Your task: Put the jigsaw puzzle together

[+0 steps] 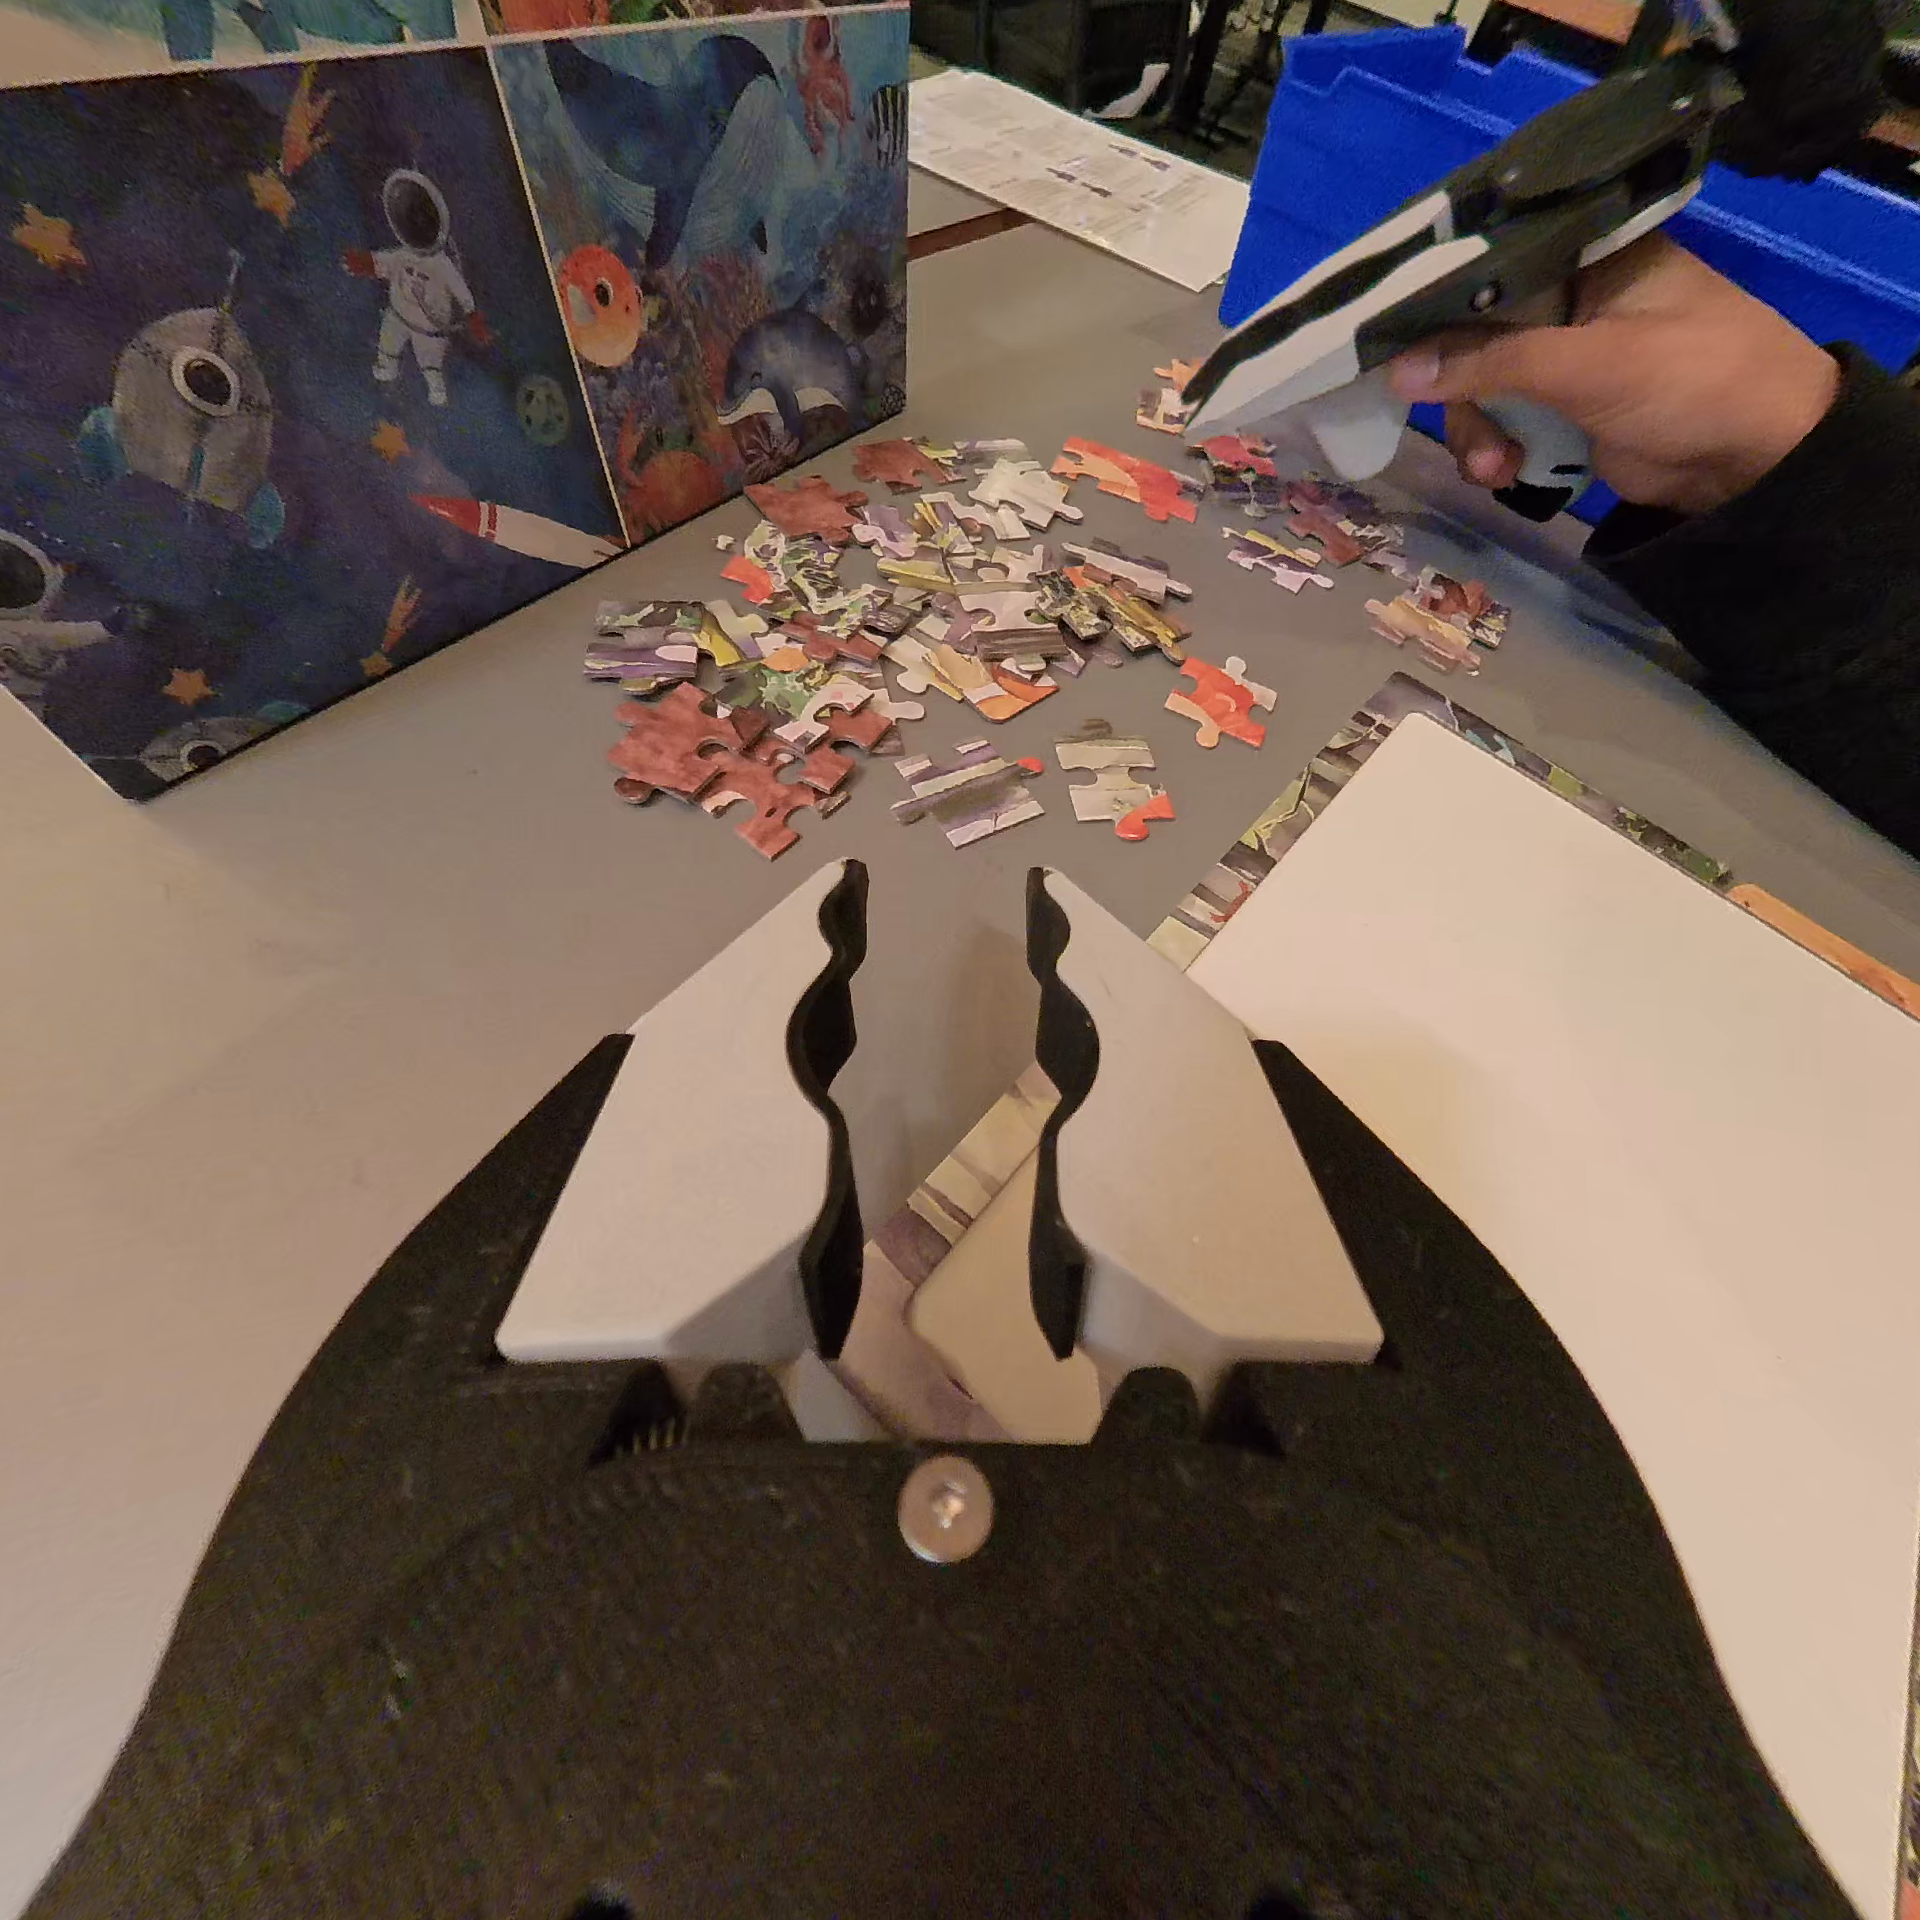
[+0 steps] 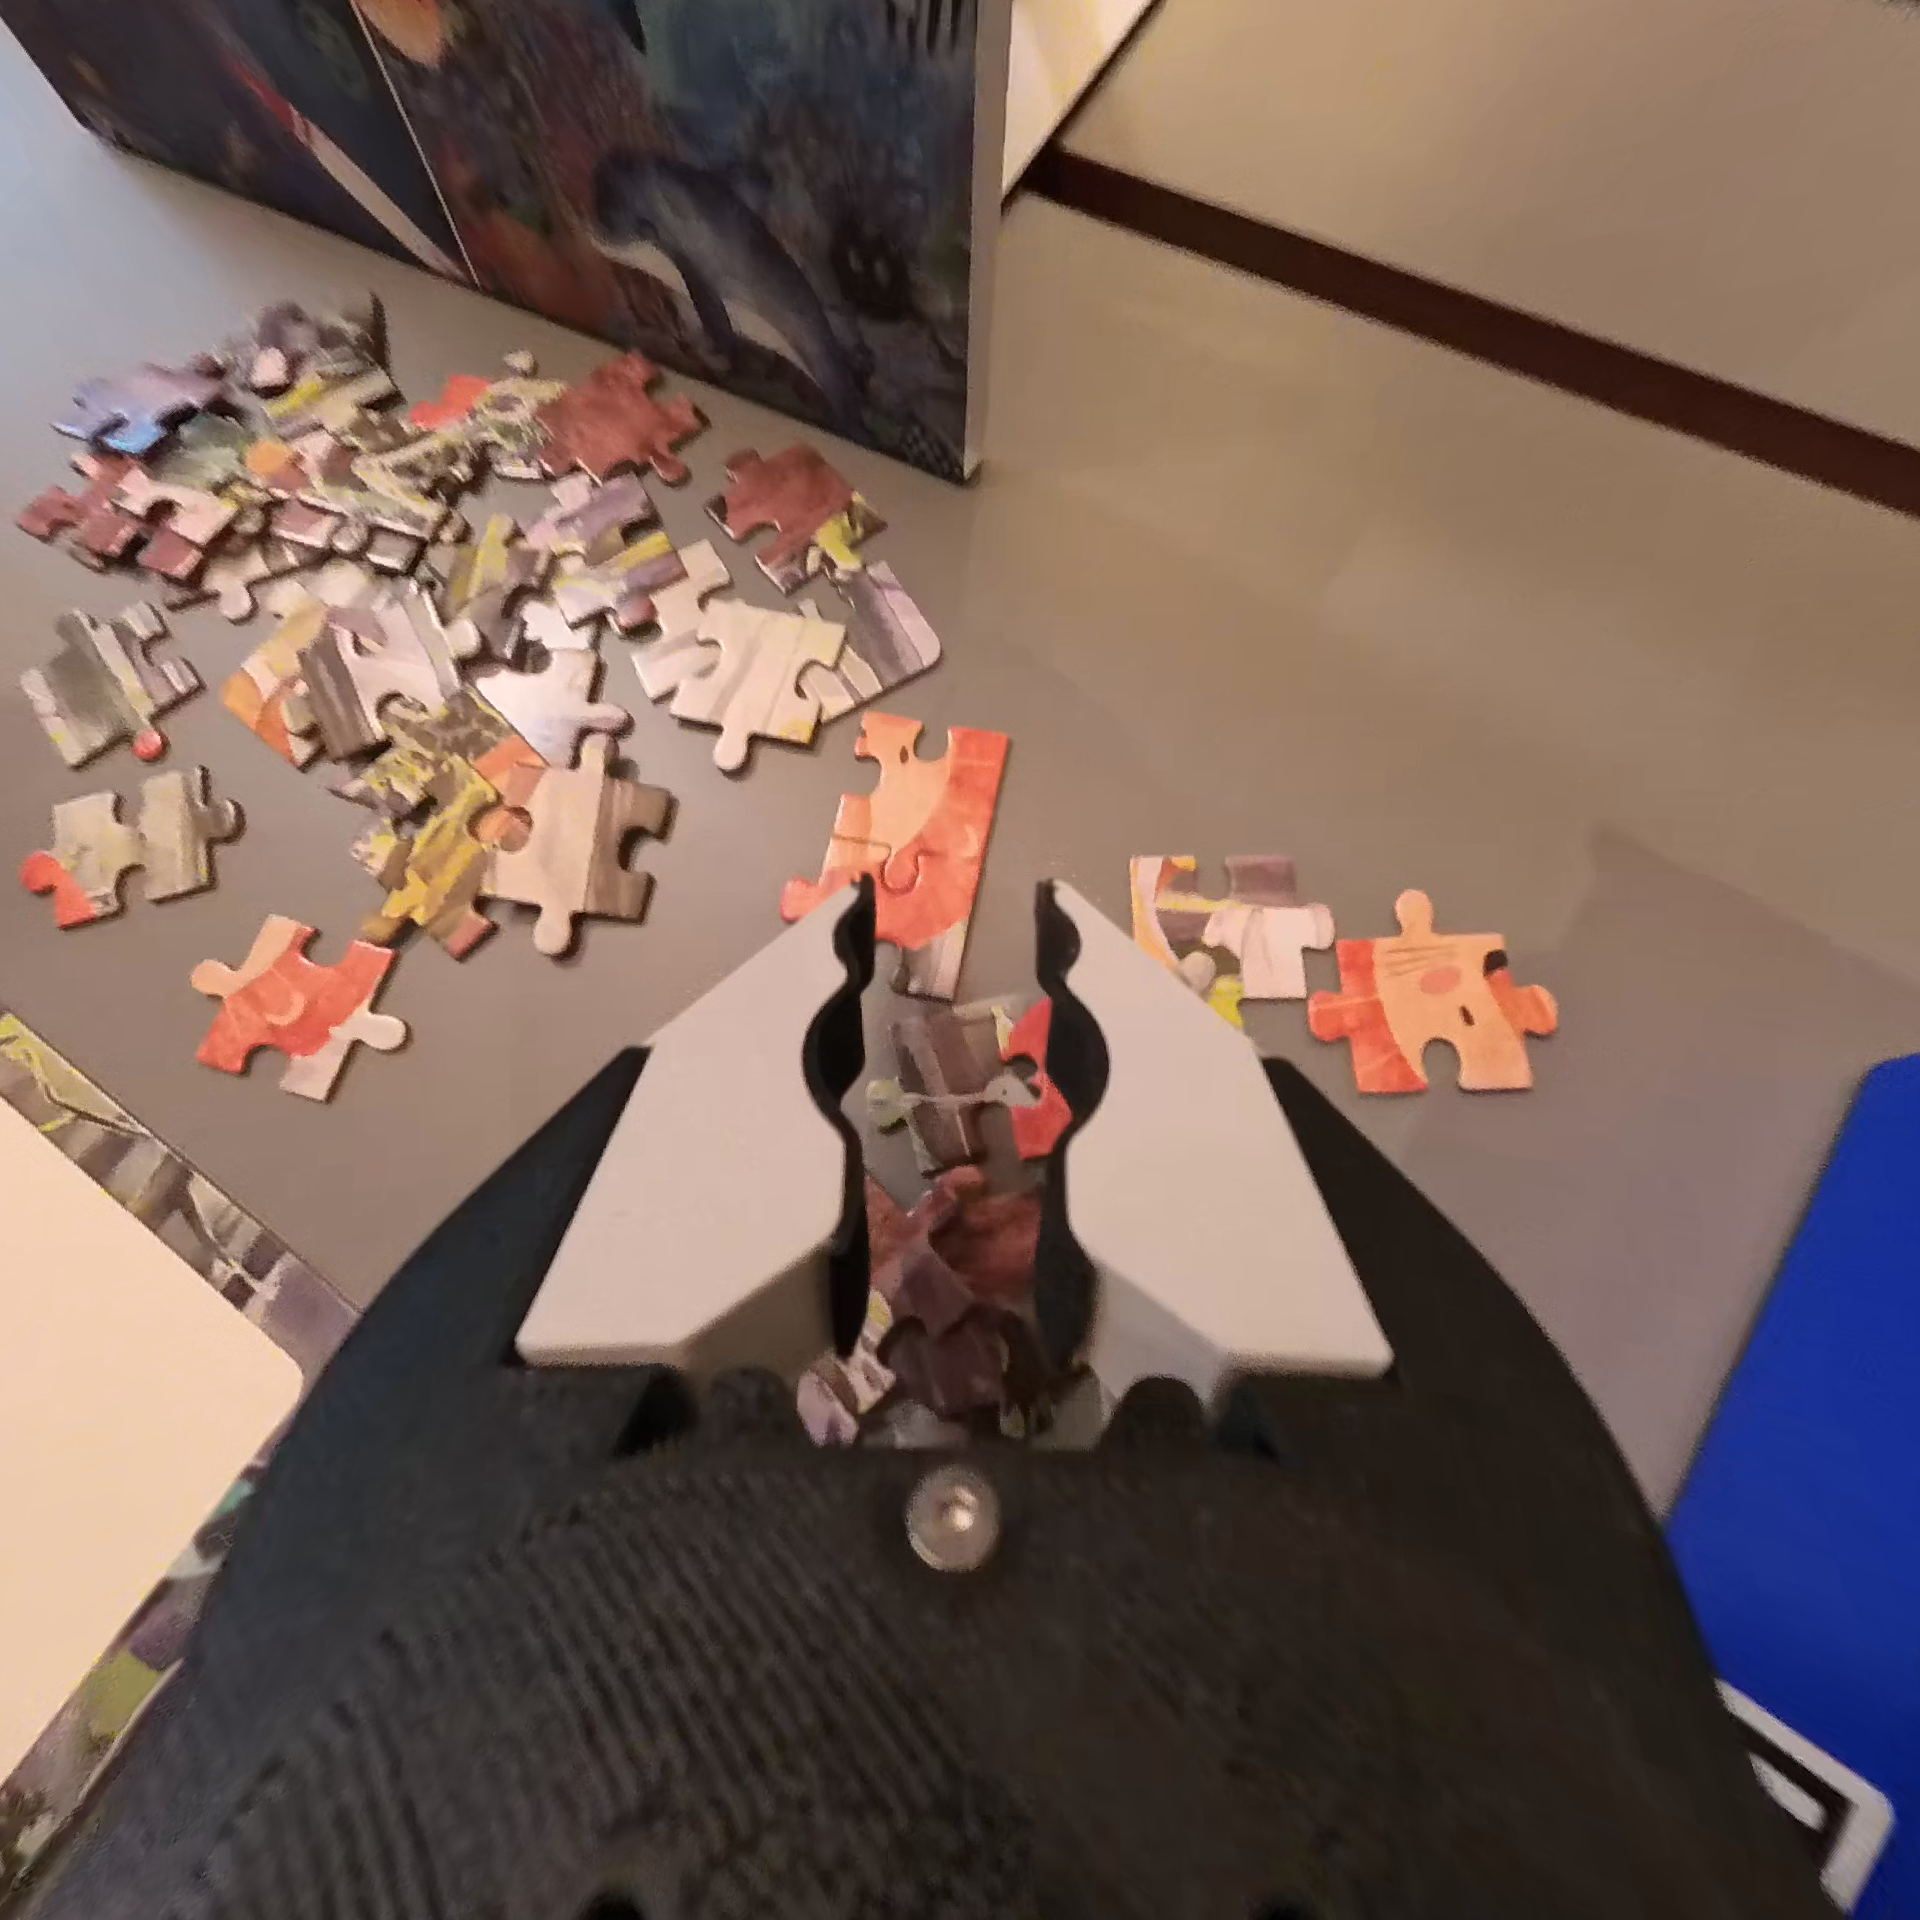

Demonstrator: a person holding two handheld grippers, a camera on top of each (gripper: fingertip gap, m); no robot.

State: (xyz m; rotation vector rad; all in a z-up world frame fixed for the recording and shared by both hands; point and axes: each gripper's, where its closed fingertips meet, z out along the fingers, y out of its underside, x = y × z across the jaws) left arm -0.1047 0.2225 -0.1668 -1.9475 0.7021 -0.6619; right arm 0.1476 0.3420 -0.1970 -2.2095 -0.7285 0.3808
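A: In the left wrist view, where do the puzzle pieces lie?

B: The loose puzzle pieces (image 1: 914,634) are scattered on the grey table (image 1: 436,935), well ahead of the left gripper (image 1: 948,878). Its fingers stand apart with nothing between them. Beneath and to its right lies the puzzle tray (image 1: 1507,1195), a blank cream board with a printed border.

A: Anything else there?

B: The illustrated puzzle box (image 1: 312,364) stands at the far left, a blue bin (image 1: 1403,145) and a printed sheet (image 1: 1070,166) at the far right. A hand (image 1: 1621,395) holds the right gripper (image 1: 1195,400) above the right-hand pieces; whether it is parted I cannot tell from here.

A: And the right wrist view?

B: The right gripper (image 2: 954,896) hangs over the table (image 2: 1351,623), fingers parted and empty. An orange joined pair (image 2: 920,831) lies just ahead of the tips, a grey-and-red piece (image 2: 956,1070) shows below the gap. An orange piece with a face (image 2: 1434,1018) lies to the right, the main heap (image 2: 395,623) to the left, the tray's corner (image 2: 114,1351) at lower left.
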